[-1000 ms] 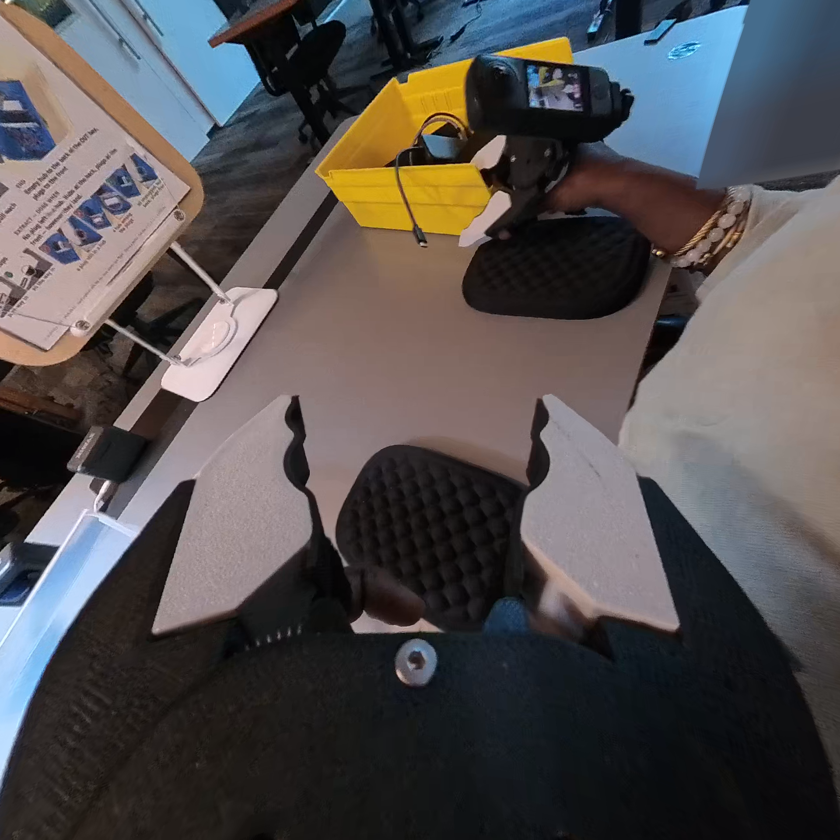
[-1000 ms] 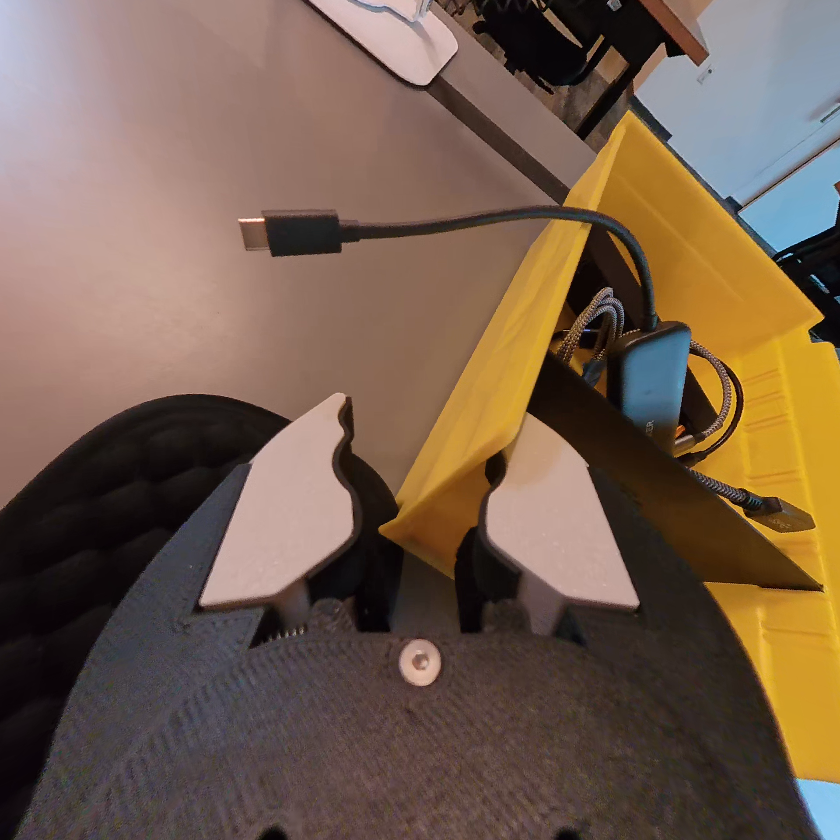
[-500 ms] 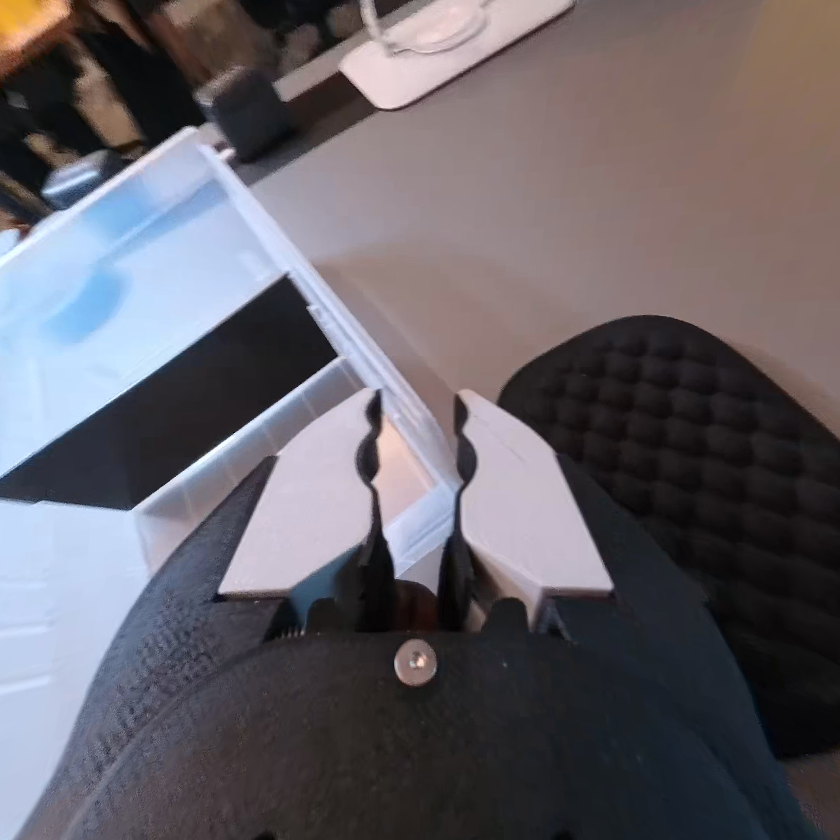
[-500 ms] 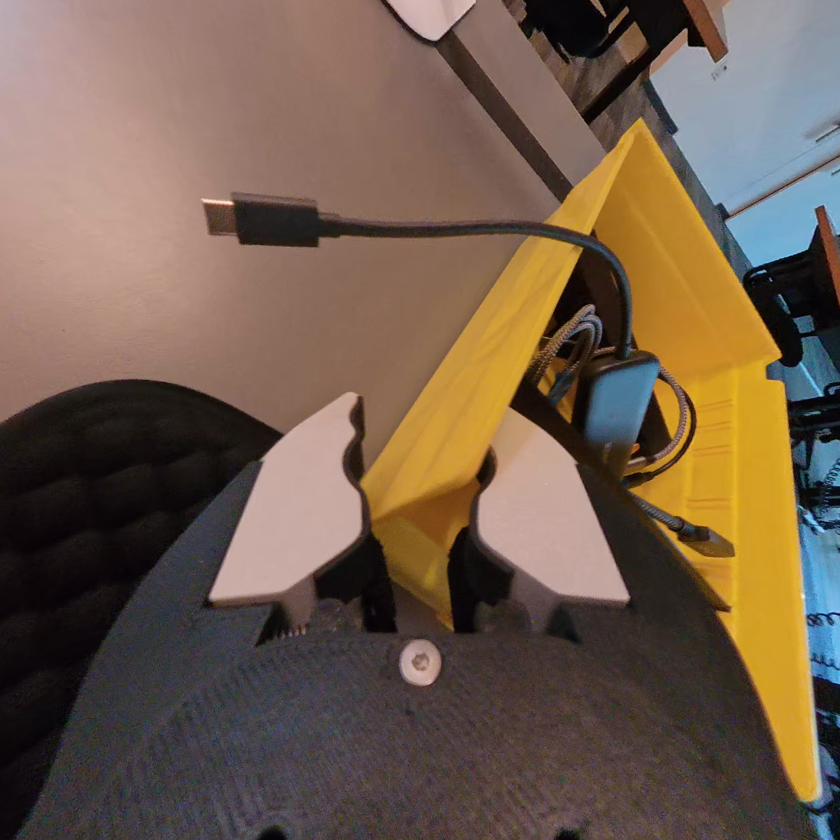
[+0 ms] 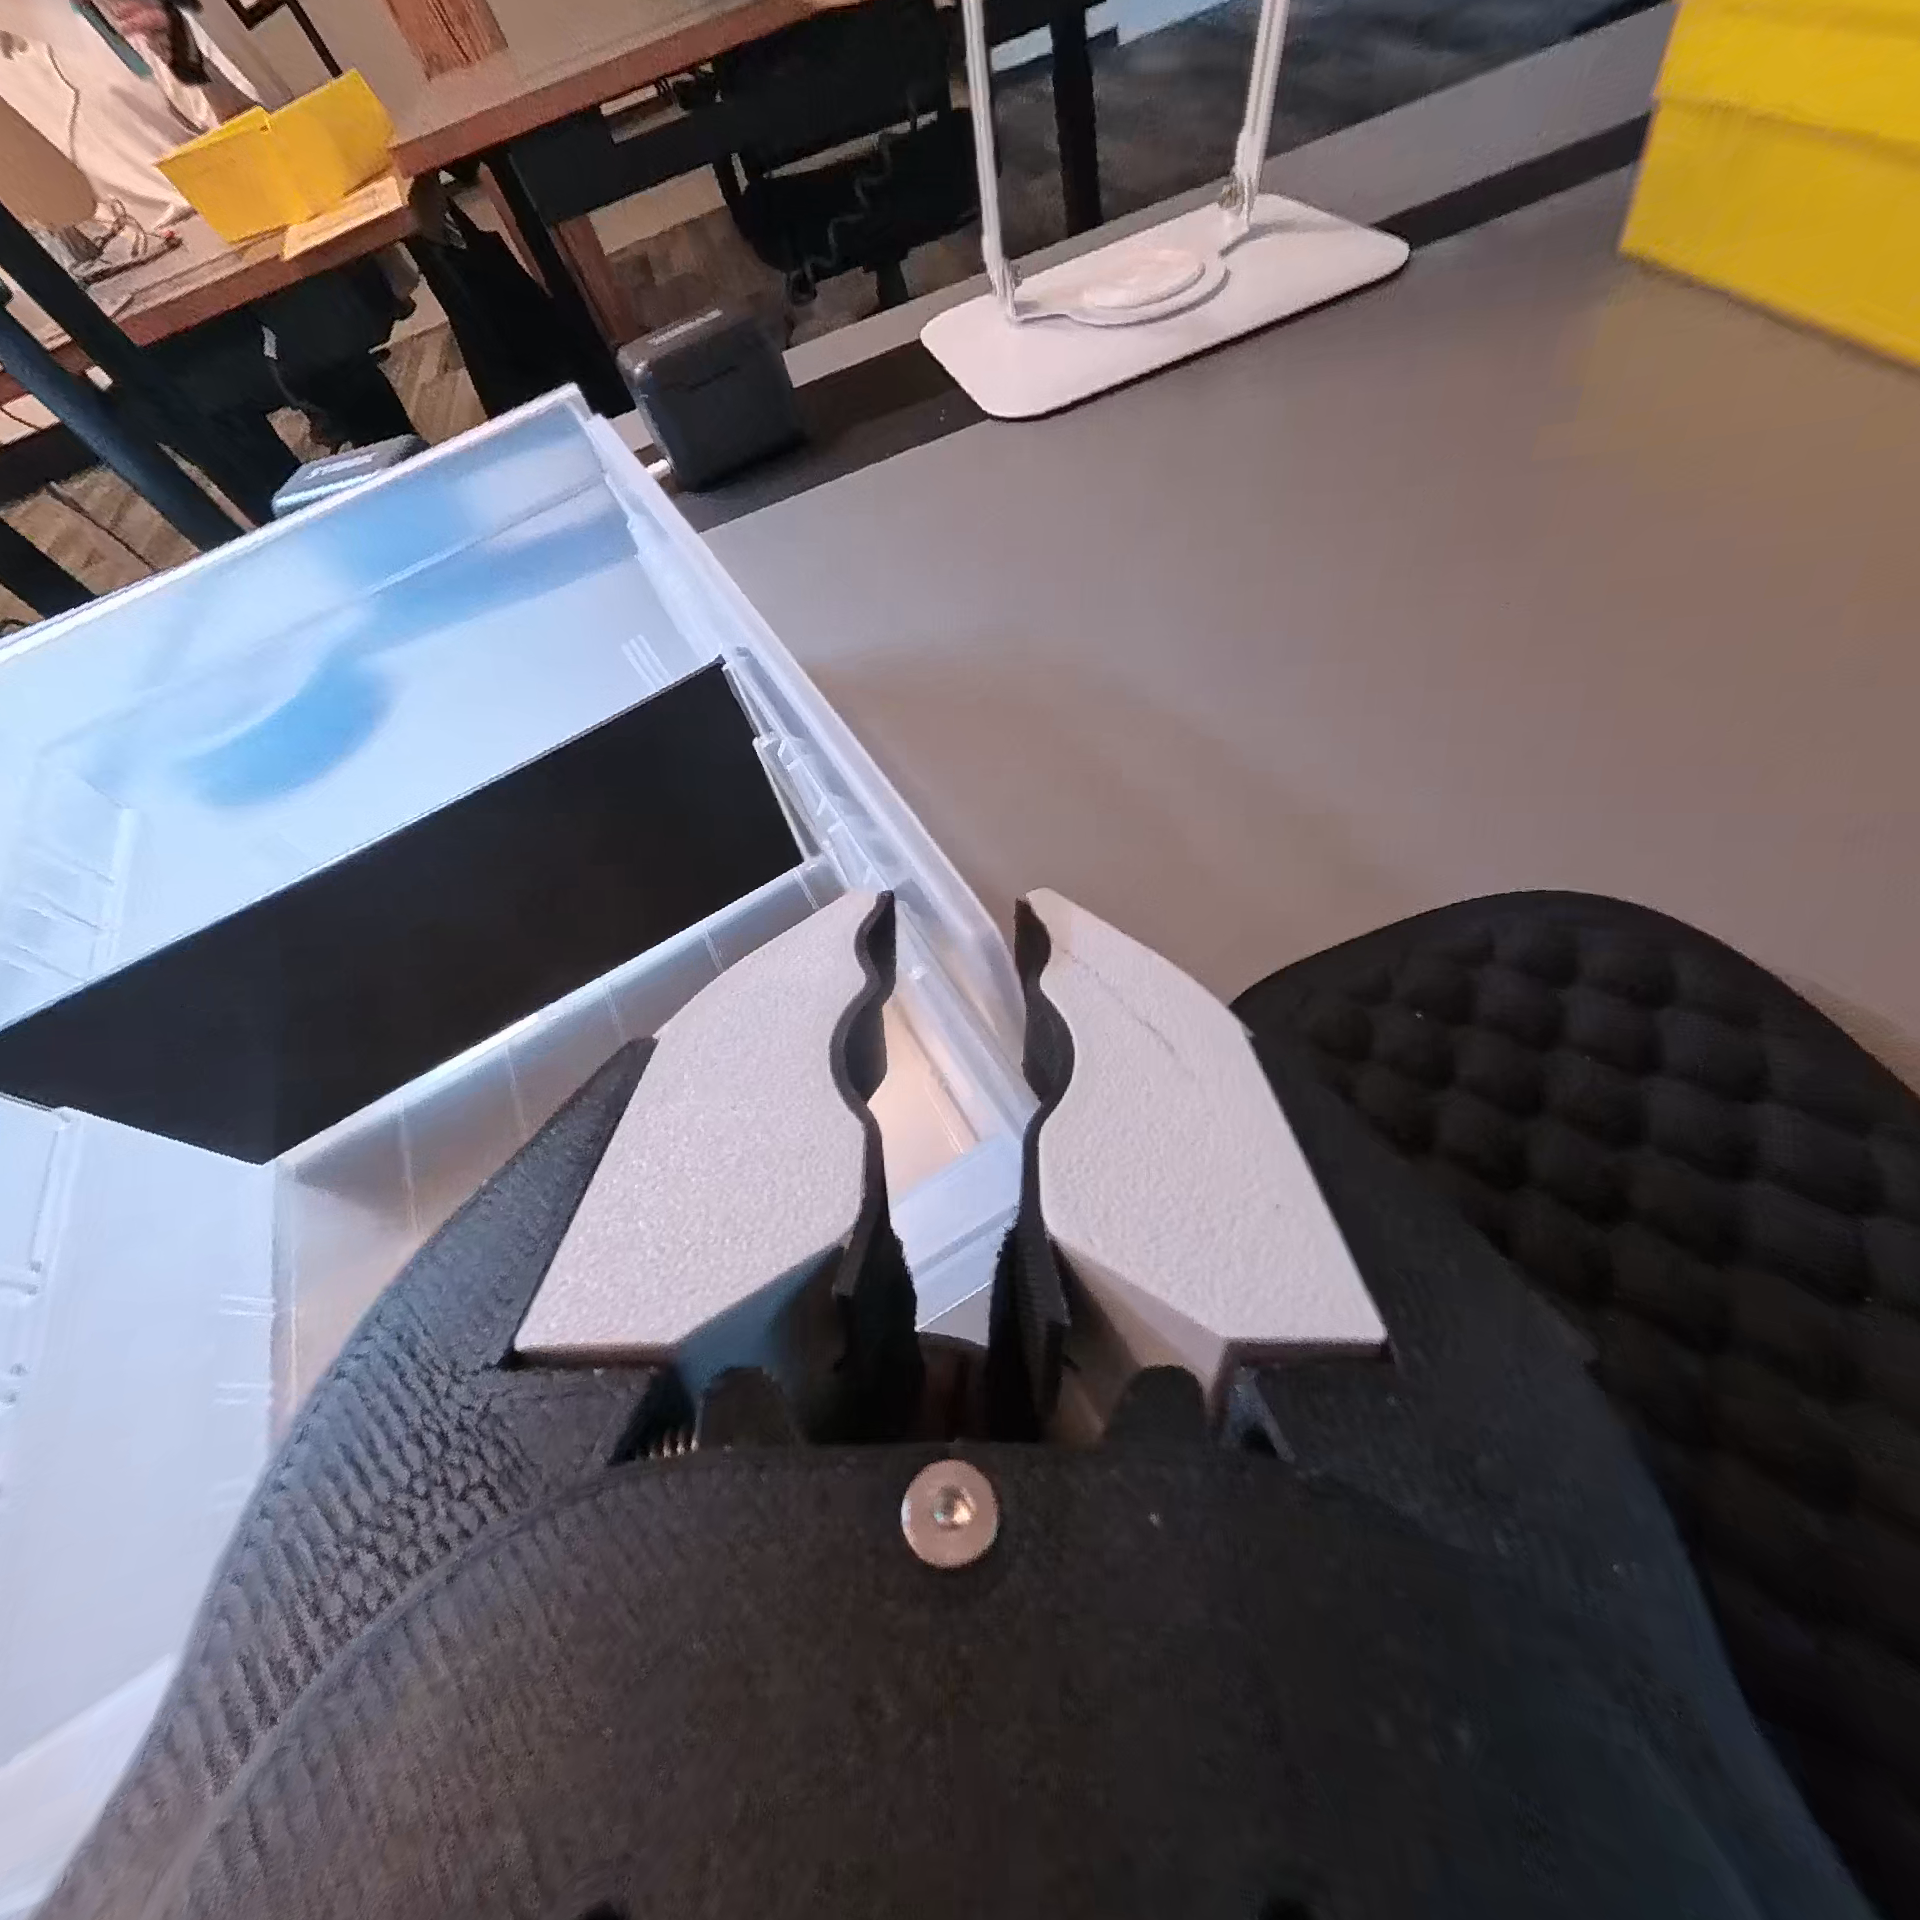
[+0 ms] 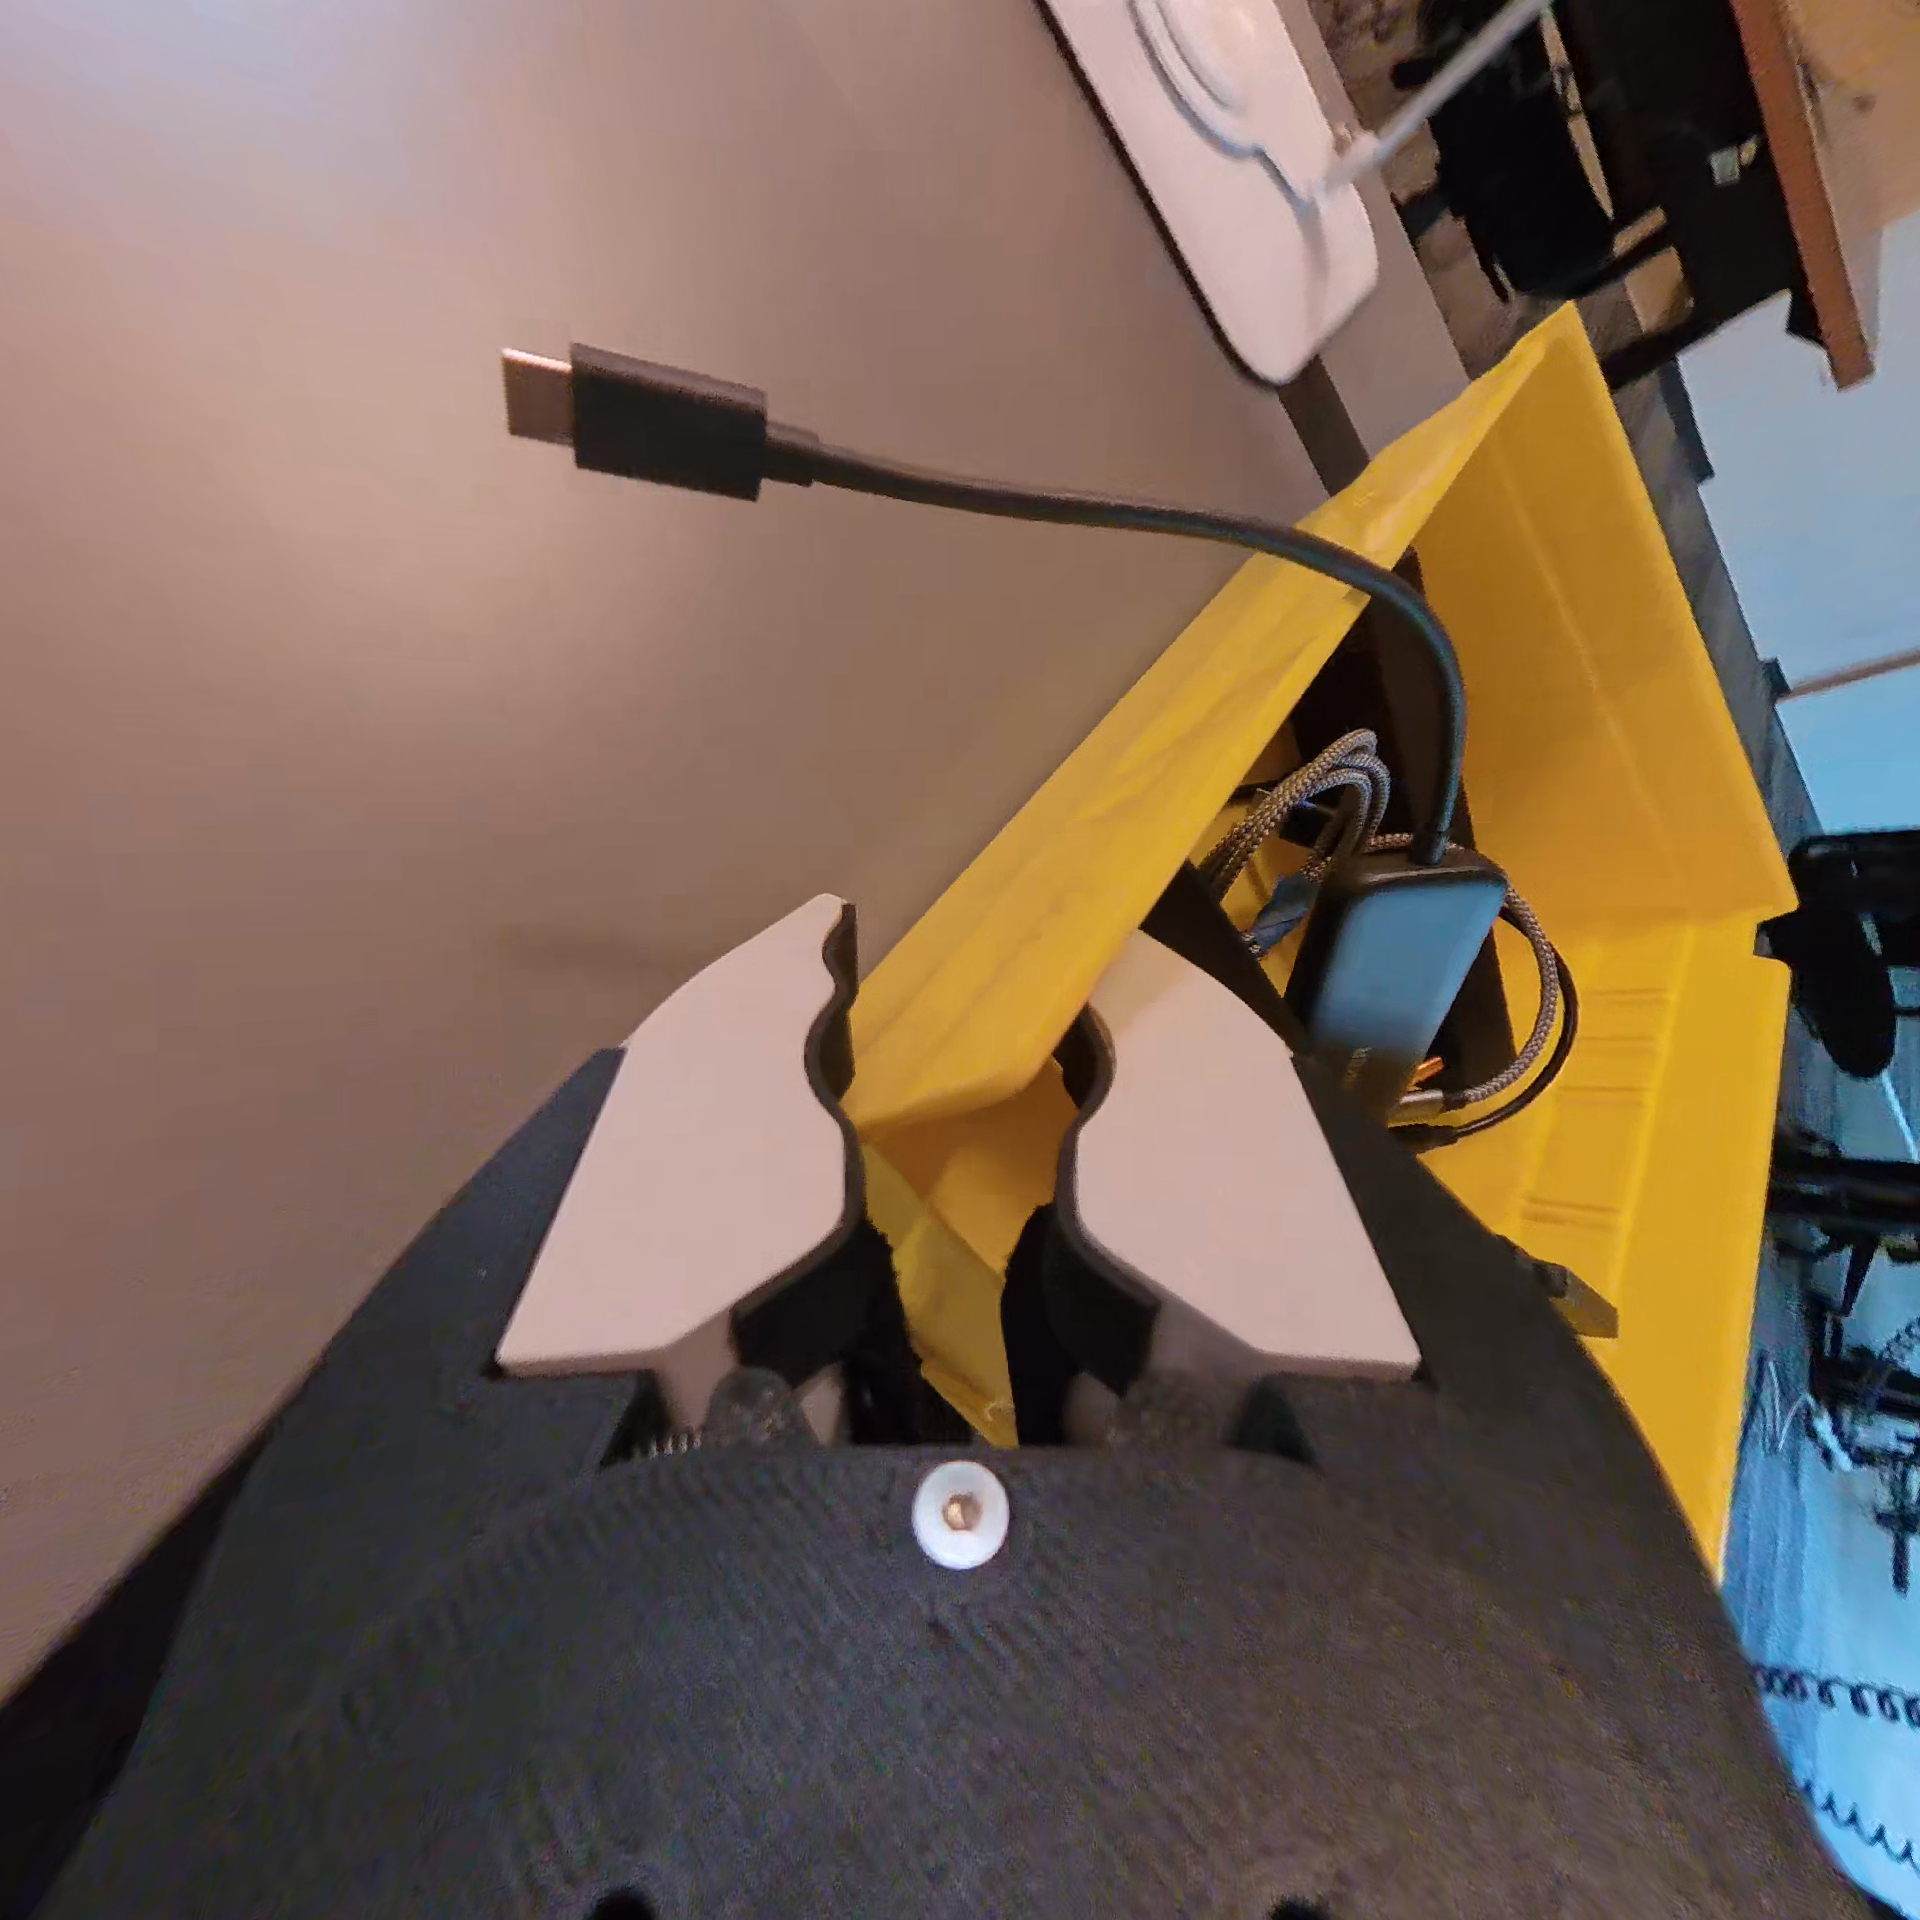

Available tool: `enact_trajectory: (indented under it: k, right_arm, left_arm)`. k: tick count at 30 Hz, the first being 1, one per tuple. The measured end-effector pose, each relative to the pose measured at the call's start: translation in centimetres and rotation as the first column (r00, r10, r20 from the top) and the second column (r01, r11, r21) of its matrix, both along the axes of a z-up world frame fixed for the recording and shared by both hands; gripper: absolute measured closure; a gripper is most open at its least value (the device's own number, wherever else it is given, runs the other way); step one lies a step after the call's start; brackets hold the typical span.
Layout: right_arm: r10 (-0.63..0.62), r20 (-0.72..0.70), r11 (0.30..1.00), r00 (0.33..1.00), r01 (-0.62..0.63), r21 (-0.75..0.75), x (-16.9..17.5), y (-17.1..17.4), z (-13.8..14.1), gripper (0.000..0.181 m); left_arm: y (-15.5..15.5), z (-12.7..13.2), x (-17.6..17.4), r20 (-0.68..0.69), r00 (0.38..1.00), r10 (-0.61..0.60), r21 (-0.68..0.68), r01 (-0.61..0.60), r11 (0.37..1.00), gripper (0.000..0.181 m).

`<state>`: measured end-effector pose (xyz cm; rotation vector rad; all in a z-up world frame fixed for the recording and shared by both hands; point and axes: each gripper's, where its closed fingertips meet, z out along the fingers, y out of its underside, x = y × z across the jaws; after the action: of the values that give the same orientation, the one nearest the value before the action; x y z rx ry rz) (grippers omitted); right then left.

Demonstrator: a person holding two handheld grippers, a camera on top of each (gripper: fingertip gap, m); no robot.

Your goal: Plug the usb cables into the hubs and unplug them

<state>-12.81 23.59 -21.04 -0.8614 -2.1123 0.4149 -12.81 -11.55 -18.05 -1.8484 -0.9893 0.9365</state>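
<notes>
My right gripper (image 6: 961, 966) is shut on the near corner wall of a yellow bin (image 6: 1621, 748). Inside the bin lie a dark USB hub (image 6: 1382, 966) and several braided cables (image 6: 1309, 779) beside a black divider. The hub's own black cable (image 6: 1143, 520) arches over the bin wall, and its plug (image 6: 644, 421) hangs out over the grey table. My left gripper (image 5: 956, 914) is shut on the corner wall of a clear plastic bin (image 5: 790, 727) with a black divider (image 5: 416, 914) inside it. The yellow bin also shows in the left wrist view (image 5: 1787, 177).
A black dimpled pad (image 5: 1621, 1143) lies on the grey table (image 5: 1299, 623) right of my left gripper. A white stand base (image 5: 1164, 301) sits at the table's far edge, also in the right wrist view (image 6: 1236, 177). A small dark box (image 5: 712, 395) sits beyond the clear bin. Other desks stand behind. The left gripper's tips are roughly 35 cm from the right gripper's.
My left gripper swung left from the pad and closed on the clear bin's corner. My right gripper closed on the yellow bin's corner wall, and the yellow bin has shifted in the view.
</notes>
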Motion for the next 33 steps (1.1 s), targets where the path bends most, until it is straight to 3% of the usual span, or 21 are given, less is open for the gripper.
enact_trajectory:
  k: [7,11,14,16,17,18,21,23,26,27,30,33]
  right_arm:
    - [0.149,0.013,0.987,0.989,-0.148,-0.060,-1.2,-10.5,0.1,0.140]
    - [0.229,0.002,0.968,0.973,-0.228,-0.105,-2.0,-16.3,0.2,0.140]
    - [0.285,-0.002,0.951,0.959,-0.283,-0.125,-2.7,-20.1,0.2,0.139]
    - [0.317,0.001,0.939,0.949,-0.314,-0.138,-3.2,-22.3,0.3,0.138]
    - [0.330,0.003,0.934,0.944,-0.326,-0.146,-3.5,-23.3,0.3,0.138]
    - [0.343,0.007,0.928,0.939,-0.338,-0.156,-3.8,-24.4,0.3,0.137]
    - [0.382,0.014,0.909,0.924,-0.373,-0.185,-4.4,-27.3,0.3,0.135]
    - [0.407,0.012,0.897,0.913,-0.398,-0.193,-4.7,-29.1,0.3,0.135]
    - [0.452,0.006,0.864,0.892,-0.436,-0.253,-4.8,-31.2,0.4,0.132]
    - [0.470,0.011,0.848,0.883,-0.448,-0.282,-4.6,-31.7,0.4,0.129]
    - [0.489,-0.032,0.811,0.872,-0.468,-0.351,-3.2,-31.7,1.5,0.121]
    - [0.433,-0.167,0.806,0.886,-0.463,-0.369,-1.9,-29.8,4.2,0.123]
  left_arm:
    - [-0.9,0.3,0.7,0.016,1.000,-0.026,-0.008,0.027,1.000,0.132]
    - [-3.0,4.5,2.0,-0.095,0.994,-0.046,0.235,0.067,0.970,0.118]
    - [-10.0,7.1,1.7,-0.246,0.942,0.229,0.332,-0.140,0.933,0.107]
    - [-16.5,7.2,2.1,-0.310,0.815,0.489,0.358,-0.376,0.855,0.103]
    - [-18.8,6.3,2.3,-0.302,0.771,0.561,0.349,-0.458,0.818,0.103]
    - [-20.4,4.7,2.3,-0.253,0.765,0.592,0.320,-0.512,0.797,0.102]
    - [-22.1,0.1,2.0,-0.059,0.795,0.604,0.227,-0.579,0.783,0.101]
    - [-22.3,-1.4,1.7,-0.023,0.801,0.599,0.166,-0.588,0.792,0.112]
    - [-21.9,-1.0,1.7,-0.090,0.808,0.582,0.100,-0.574,0.813,0.159]
    - [-21.6,-0.8,1.8,-0.096,0.819,0.566,0.087,-0.560,0.824,0.165]
    - [-20.9,-0.9,2.8,0.013,0.854,0.520,0.095,-0.519,0.850,0.174]
    - [-19.8,-1.2,4.8,0.155,0.879,0.451,0.100,-0.468,0.878,0.176]
